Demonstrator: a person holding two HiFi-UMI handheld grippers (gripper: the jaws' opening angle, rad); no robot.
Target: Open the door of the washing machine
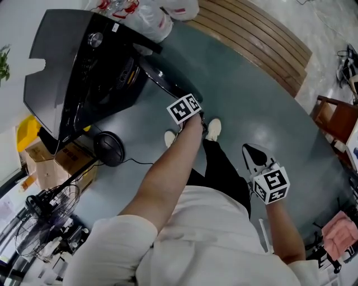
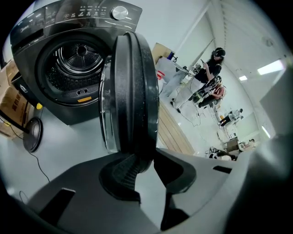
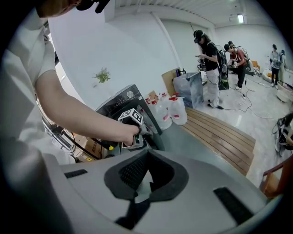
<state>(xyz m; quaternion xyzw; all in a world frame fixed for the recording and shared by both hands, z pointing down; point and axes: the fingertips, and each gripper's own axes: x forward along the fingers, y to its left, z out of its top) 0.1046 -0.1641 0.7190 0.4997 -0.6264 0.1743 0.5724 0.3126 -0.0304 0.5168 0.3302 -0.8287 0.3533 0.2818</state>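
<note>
Grey-blue floor [image 1: 251,100] fills most of the head view, with a slatted wooden platform [image 1: 263,39] running off toward one o'clock and a white wall behind. The dark front-loading washing machine [image 1: 84,72] stands at ten o'clock from the person, with knotted plastic bags [image 1: 151,17] at twelve o'clock just past it. Its door [image 1: 159,75] is swung well out from the front, so the ribbed metal drum [image 2: 80,64] shows through the round opening.

The left gripper [image 2: 144,167] reaches out along the person's bare forearm to the free edge of the door. In the left gripper view the thick black rim of the door stands upright between the jaws, which are clamped on its lower edge.

The right gripper [image 3: 145,180] hangs at four o'clock in the head view, well apart from the machine, pointing down at the floor. Its jaws are drawn together with nothing between them.

A round black disc [image 1: 109,148] with a thin cable lies on the floor at the foot of the machine, at nine o'clock from the person's shoes. Cardboard boxes [image 1: 67,159] sit just beside it. A few people [image 3: 208,50] stand far back in the room at one o'clock in the right gripper view.
</note>
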